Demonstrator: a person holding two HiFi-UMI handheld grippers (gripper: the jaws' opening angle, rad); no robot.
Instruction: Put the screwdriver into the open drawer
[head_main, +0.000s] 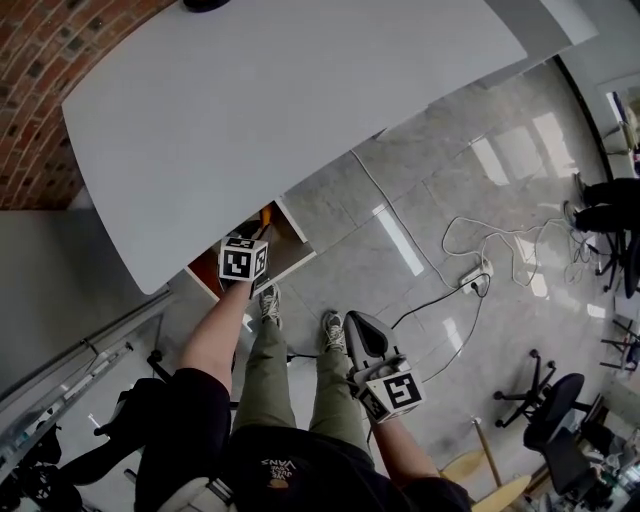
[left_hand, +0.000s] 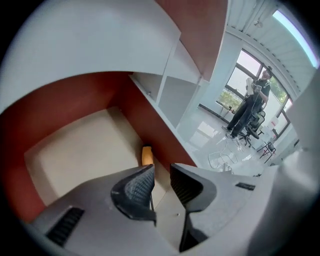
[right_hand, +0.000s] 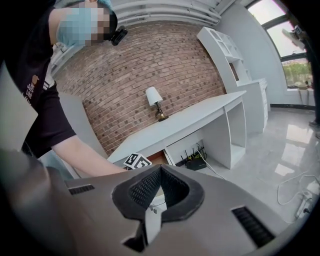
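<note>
The screwdriver lies inside the open drawer (head_main: 296, 236) under the white desk (head_main: 280, 110), its orange handle (head_main: 266, 216) toward the drawer's right wall. In the left gripper view the orange handle (left_hand: 147, 155) rests on the beige drawer floor (left_hand: 85, 150), and the thin shaft runs back beside the left fingertip. My left gripper (left_hand: 162, 172) hovers over the drawer (head_main: 258, 234), jaws a small gap apart and not clamping the shaft. My right gripper (head_main: 354, 322) hangs low over the floor beside the person's knees; it (right_hand: 159, 170) is shut and empty.
A power strip with white cables (head_main: 470, 278) lies on the tiled floor to the right. Office chairs (head_main: 555, 410) stand at the far right. A table lamp (right_hand: 155, 97) sits on the desk, a router (right_hand: 195, 161) beneath it. A person (left_hand: 252, 102) stands far off by the windows.
</note>
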